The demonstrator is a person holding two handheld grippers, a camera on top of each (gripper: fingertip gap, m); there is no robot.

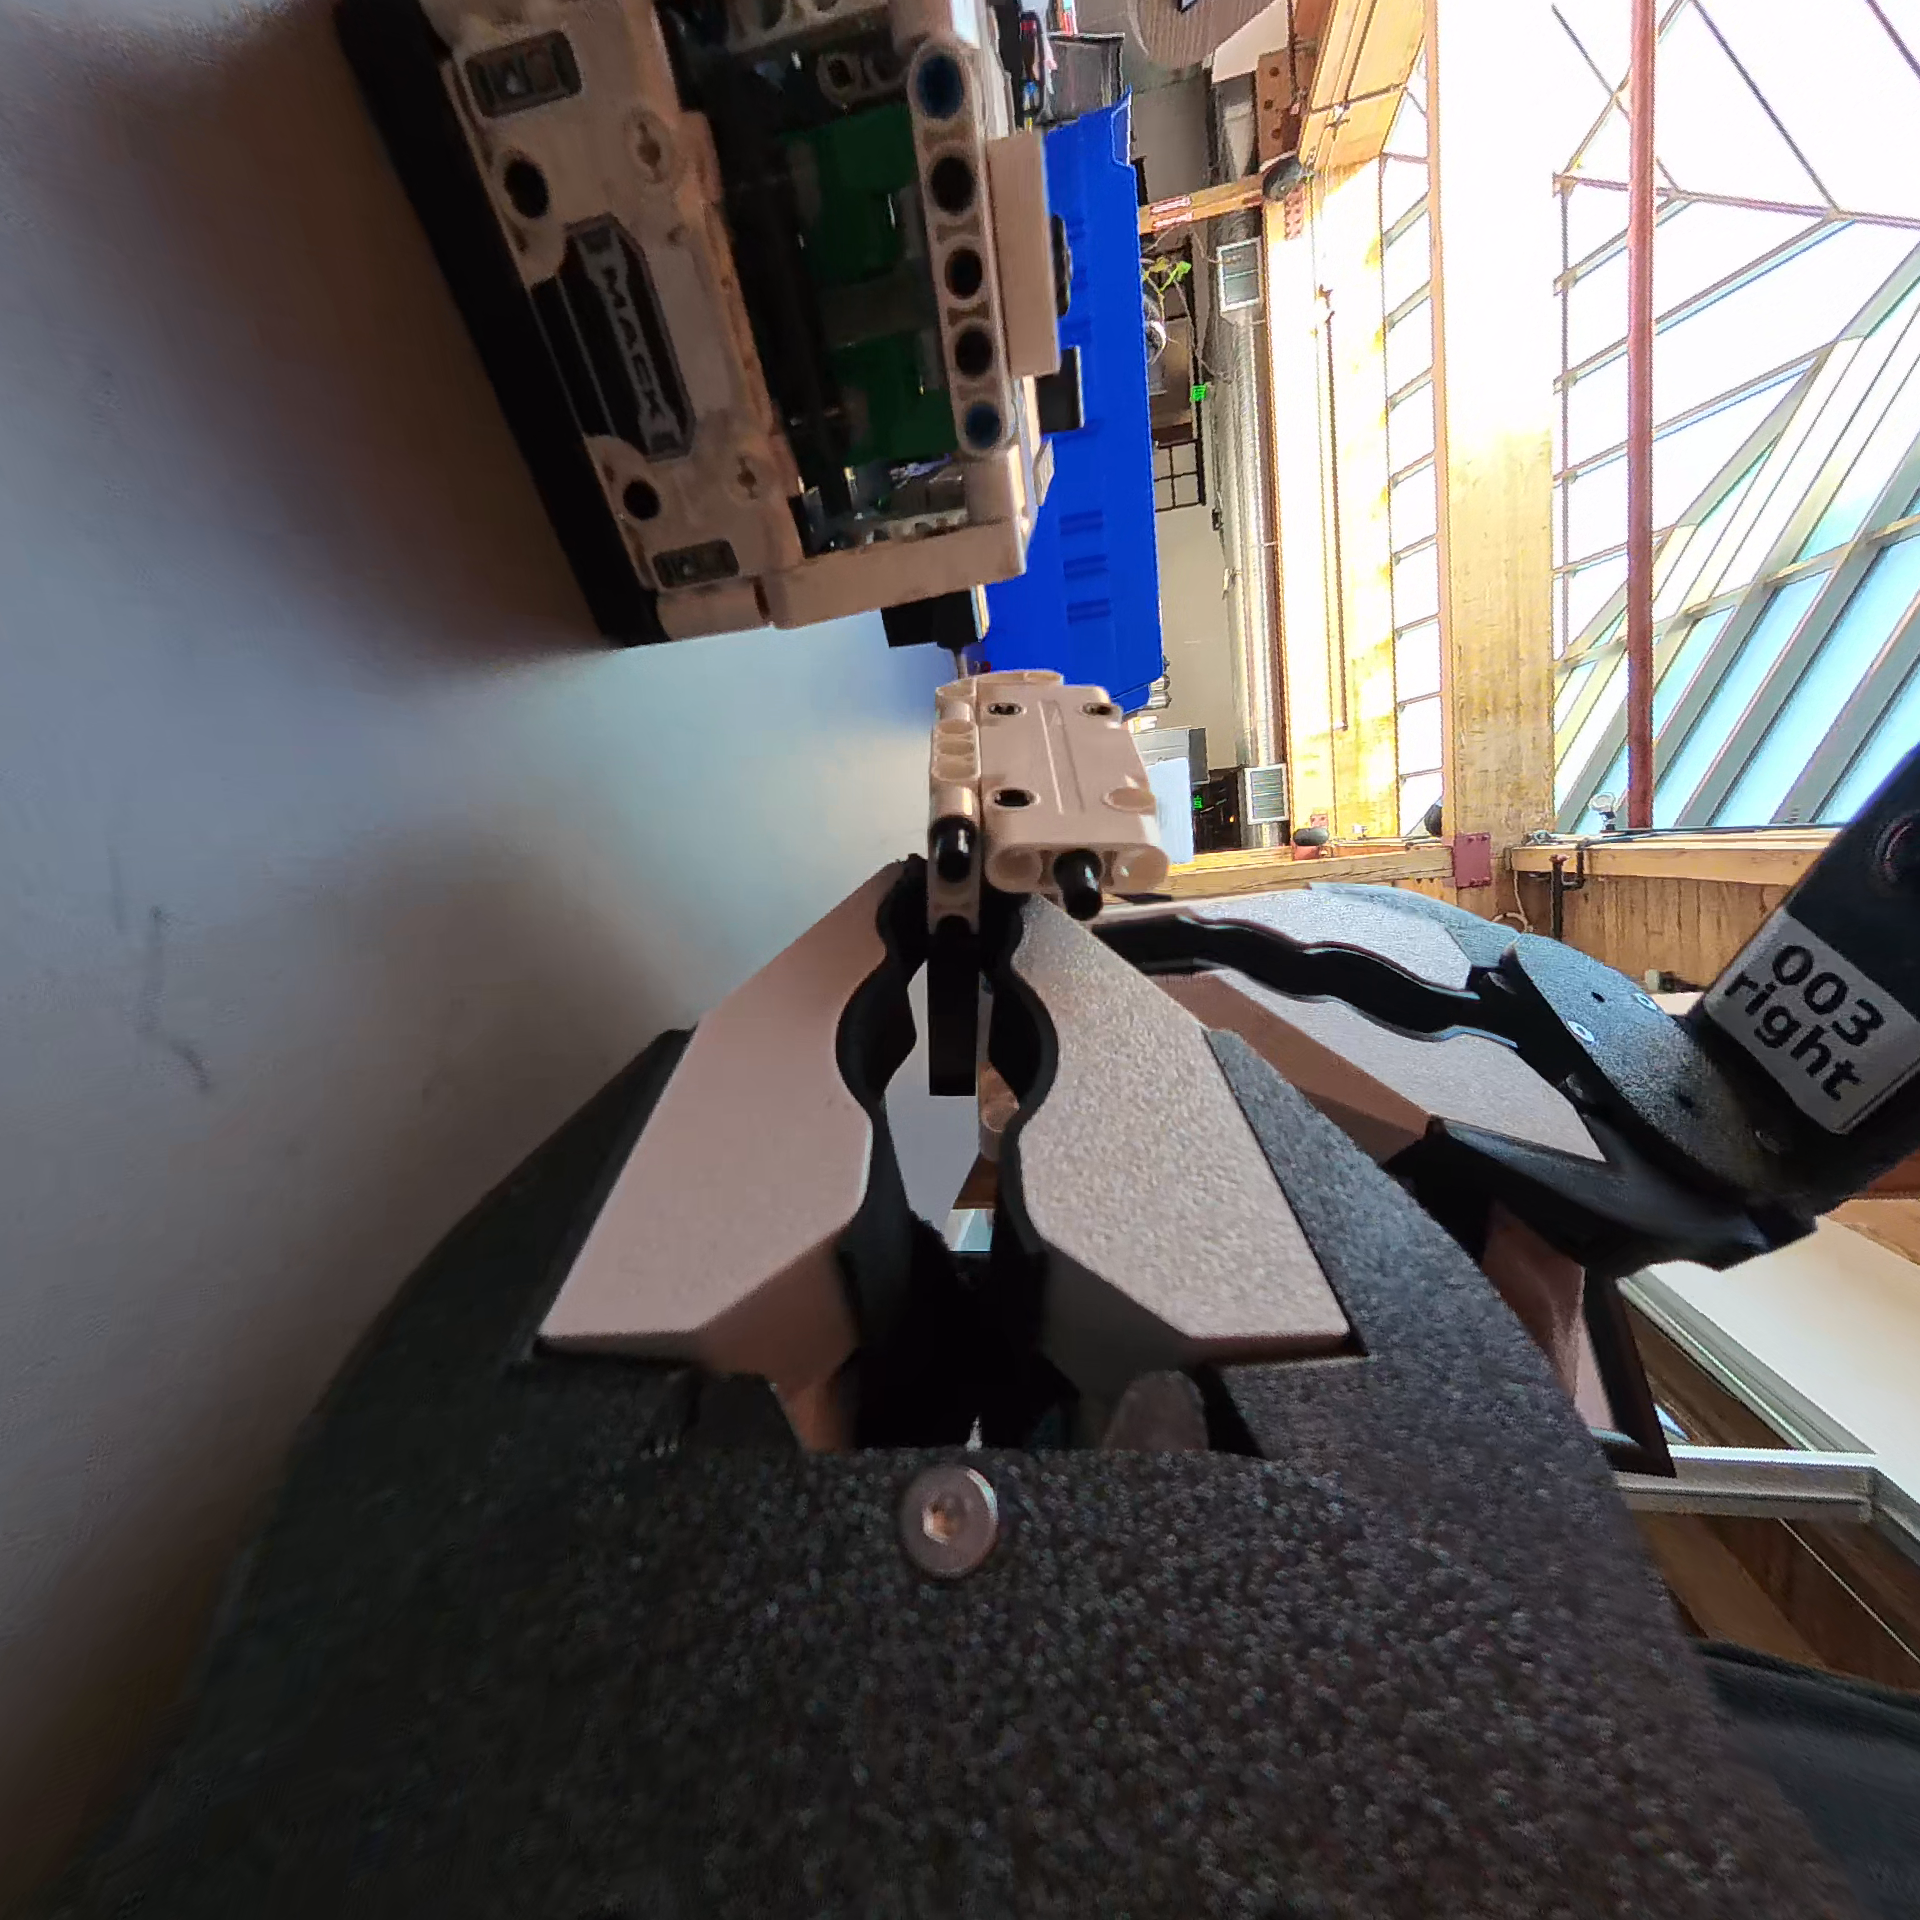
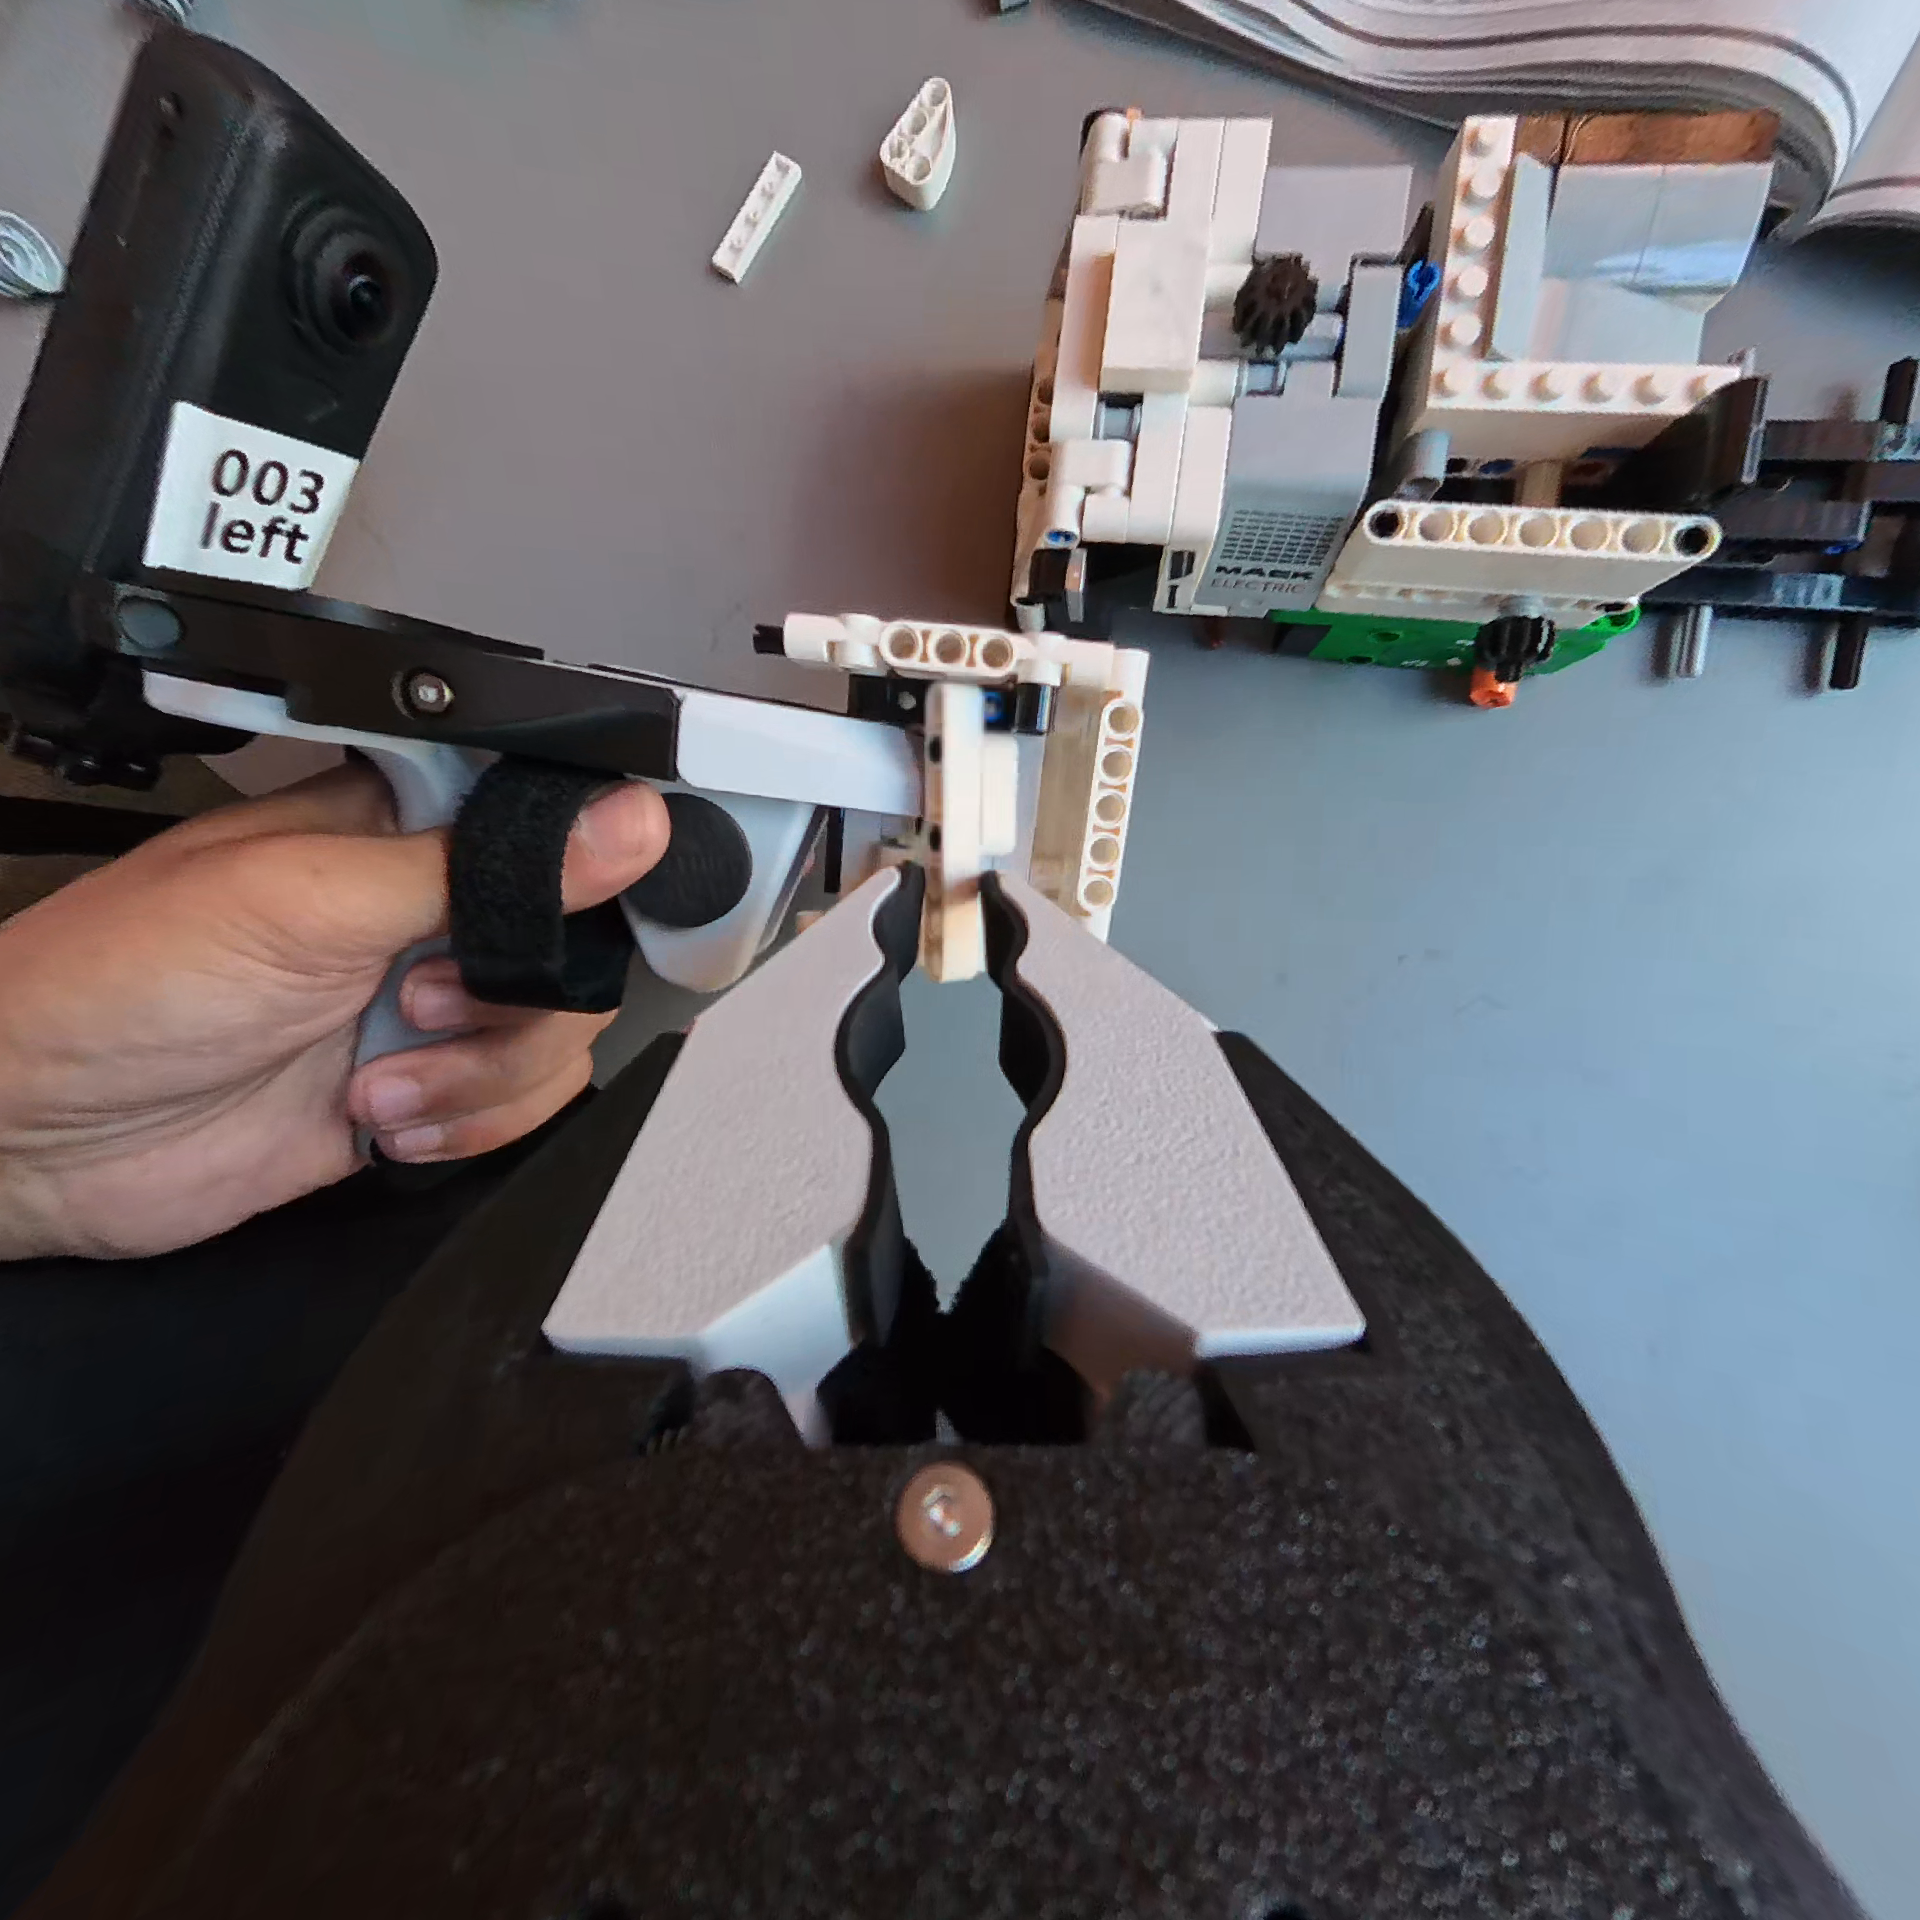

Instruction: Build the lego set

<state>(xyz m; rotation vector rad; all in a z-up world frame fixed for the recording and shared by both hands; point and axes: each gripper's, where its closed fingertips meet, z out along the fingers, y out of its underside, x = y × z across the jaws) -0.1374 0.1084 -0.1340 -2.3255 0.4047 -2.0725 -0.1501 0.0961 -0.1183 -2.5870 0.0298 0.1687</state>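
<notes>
A small white lego subassembly (image 2: 977, 748) with holed beams and black pins is held above the grey table between both grippers. My right gripper (image 2: 948, 883) is shut on its lower white beam. My left gripper (image 2: 906, 771) comes in from the left and is shut on the same subassembly. In the left wrist view my left gripper (image 1: 956, 904) pinches a thin beam of the subassembly (image 1: 1049, 769), and my right gripper (image 1: 1101, 925) meets it from the right. The partly built white, grey and green truck model (image 2: 1351, 416) lies on the table beyond; it also shows in the left wrist view (image 1: 779, 312).
A small white plate (image 2: 756, 215) and a white curved piece (image 2: 916, 142) lie loose on the table (image 2: 1455, 935). An open instruction booklet (image 2: 1558, 62) is at the far edge. A person's hand (image 2: 260, 987) holds the left gripper's handle. A blue bin (image 1: 1091, 416) stands behind the truck. The tips of both grippers are at nearly the same place. Both grippers' tips are roughly 20 cm from the white curved piece (image 2: 916, 142).
</notes>
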